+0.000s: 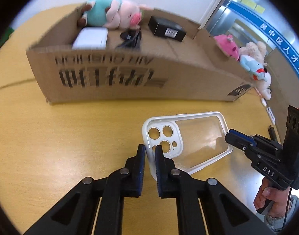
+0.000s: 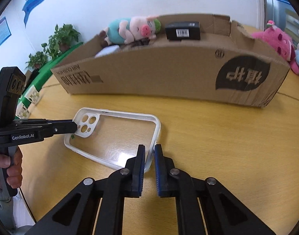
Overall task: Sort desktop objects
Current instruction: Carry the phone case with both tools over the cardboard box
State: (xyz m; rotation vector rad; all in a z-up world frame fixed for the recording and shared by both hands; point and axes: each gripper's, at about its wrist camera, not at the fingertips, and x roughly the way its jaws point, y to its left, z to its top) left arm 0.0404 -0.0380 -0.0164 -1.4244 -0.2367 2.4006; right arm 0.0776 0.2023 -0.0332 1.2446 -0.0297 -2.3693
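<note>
- Left gripper point(image 1: 150, 151): clamped on the white rim of the phone case point(image 1: 198, 137) at its camera-cutout end, apparently to steady that end.
- Right gripper point(image 2: 149, 150): pinched on the rim at the opposite end. One grip at each end suggests a level two-handed lift of a thin, flexible shell.
- Phone case: clear-backed, lying open side up on the wooden table point(image 1: 71, 133), just in front of the cardboard box point(image 1: 114, 74).
- Cardboard box: open-topped, near wall facing the case; likely the sorting destination.
- Inside the box: a white device point(image 1: 90, 38), a black carton point(image 1: 166, 28), dark cabling and a pig plush point(image 1: 118, 15).
- Beyond the box's right end: more plush toys point(image 1: 247, 56), not yet sorted.
</note>
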